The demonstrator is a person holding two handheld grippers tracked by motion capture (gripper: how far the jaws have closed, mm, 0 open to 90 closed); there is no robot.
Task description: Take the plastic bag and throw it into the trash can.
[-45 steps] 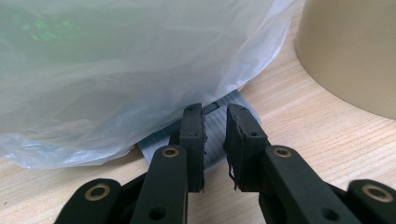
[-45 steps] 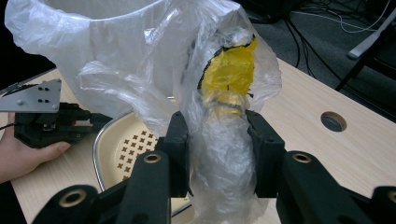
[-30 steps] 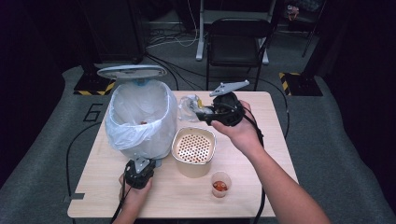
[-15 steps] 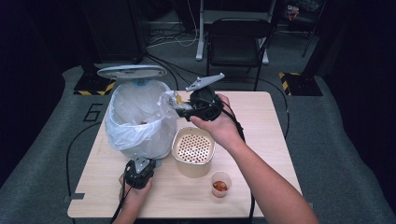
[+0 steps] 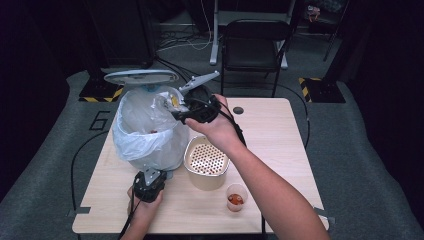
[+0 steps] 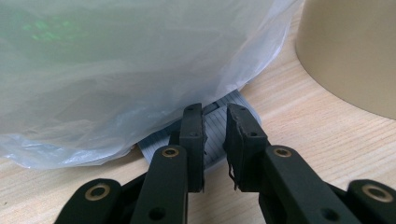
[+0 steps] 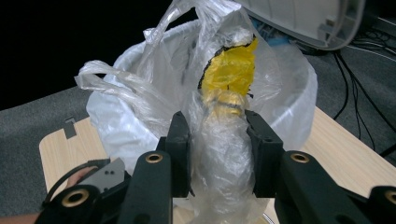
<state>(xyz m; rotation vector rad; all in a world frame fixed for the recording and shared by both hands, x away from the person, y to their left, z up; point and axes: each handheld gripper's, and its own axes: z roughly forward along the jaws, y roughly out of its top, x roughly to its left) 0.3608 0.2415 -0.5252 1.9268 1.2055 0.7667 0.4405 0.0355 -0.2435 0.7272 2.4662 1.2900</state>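
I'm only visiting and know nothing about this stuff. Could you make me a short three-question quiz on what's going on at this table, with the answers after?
1. True or false: the right hand-held gripper is shut on a crumpled clear plastic bag with something yellow inside.
2. What lies under the left hand-held gripper? A) the bin's grey foot pedal B) a spoon C) a sponge
3. Fill in: the bin is lined with a ____ bag and its lid stands ____.

Key: 1 true. 2 A. 3 white; open.
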